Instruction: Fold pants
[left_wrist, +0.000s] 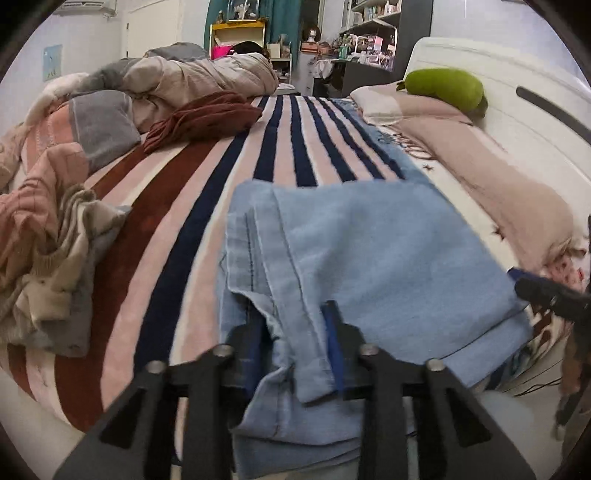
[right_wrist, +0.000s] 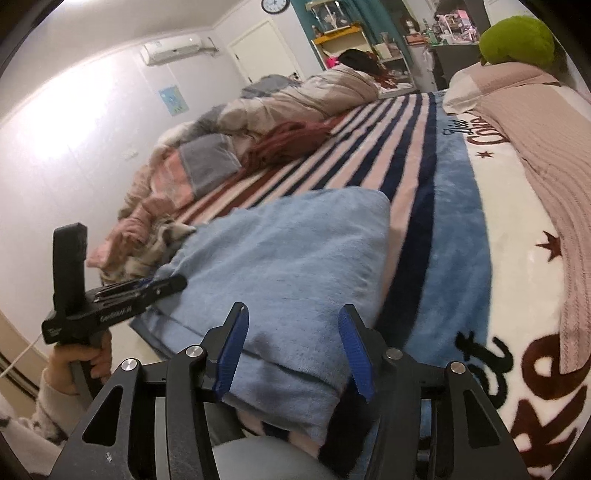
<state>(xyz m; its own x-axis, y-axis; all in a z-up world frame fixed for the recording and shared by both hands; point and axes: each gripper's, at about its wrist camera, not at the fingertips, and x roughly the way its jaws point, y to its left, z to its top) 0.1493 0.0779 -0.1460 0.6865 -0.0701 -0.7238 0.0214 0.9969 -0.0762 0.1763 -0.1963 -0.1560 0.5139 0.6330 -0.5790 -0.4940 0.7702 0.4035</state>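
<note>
A: On the bed (right_wrist: 424, 155), folded blue pants (left_wrist: 369, 240) lie near the edge, long side w/ both grippers.

B: Left hand-held gripper (left_wrist: 291, 332) pinches cloth; right hand-held gripper (right_wrist: 291, 354) gapes wide, pants between fingers.

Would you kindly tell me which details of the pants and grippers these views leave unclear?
- Left wrist view: pants cover the left gripper, hiding its left finger.
- Left wrist view: right gripper cut off by the frame edge.
- Right wrist view: pants' near edge hidden behind the right gripper; waistband or hem indistinguishable.
</note>
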